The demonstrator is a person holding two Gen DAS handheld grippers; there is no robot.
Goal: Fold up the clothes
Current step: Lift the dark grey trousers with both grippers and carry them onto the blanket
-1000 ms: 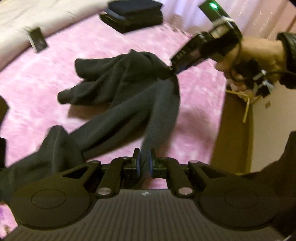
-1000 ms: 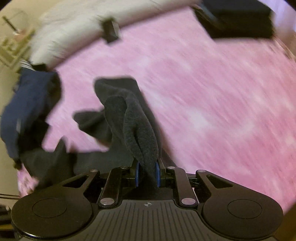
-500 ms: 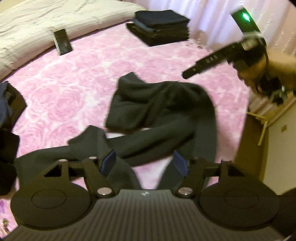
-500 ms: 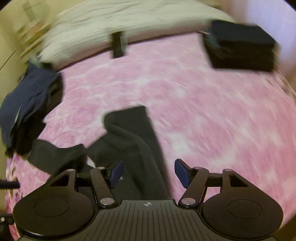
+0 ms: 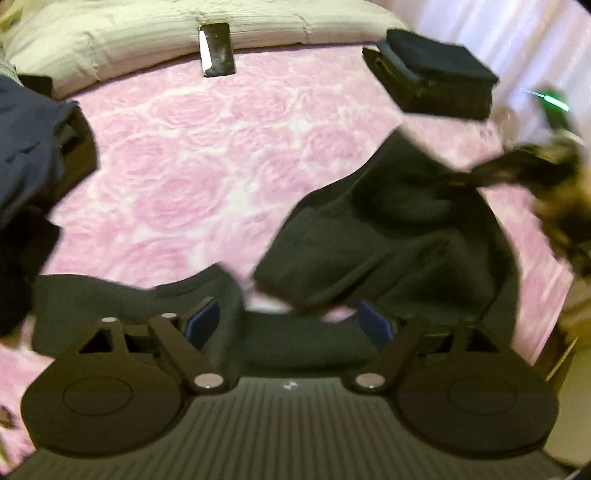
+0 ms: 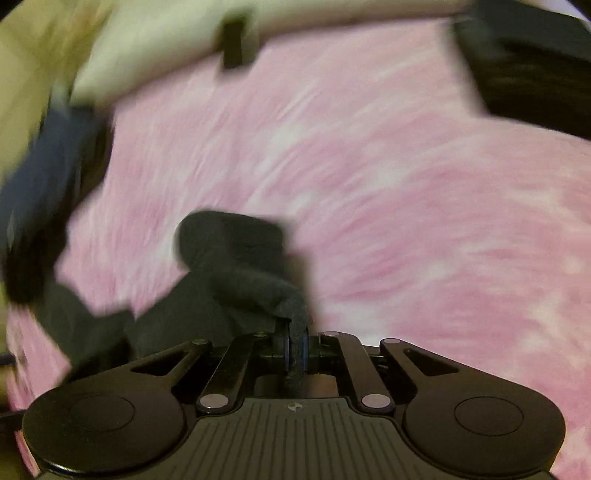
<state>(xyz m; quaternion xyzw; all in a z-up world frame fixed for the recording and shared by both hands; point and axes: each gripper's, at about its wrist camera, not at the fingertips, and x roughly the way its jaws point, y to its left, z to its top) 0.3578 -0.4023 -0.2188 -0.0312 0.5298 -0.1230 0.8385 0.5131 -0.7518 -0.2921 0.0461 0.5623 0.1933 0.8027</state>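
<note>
A dark grey fleece garment lies crumpled on the pink rose-patterned bedspread. My left gripper hovers over its near edge; its jaws are opening, the blue pads stand wide apart and press on nothing, with cloth lying below the gap. In the right wrist view my right gripper is shut on a fold of the same grey garment, which bunches up ahead of the fingers. The right gripper also shows blurred at the right of the left wrist view, at the garment's far edge.
A stack of folded dark clothes sits at the far right of the bed. A dark phone lies by the beige quilt. A heap of navy and black clothes lies at the left. The bed's edge is at the right.
Both grippers let go of the garment and it dropped onto the bed. The left one has opened wider over the cloth. The right one has closed again on a fold.
</note>
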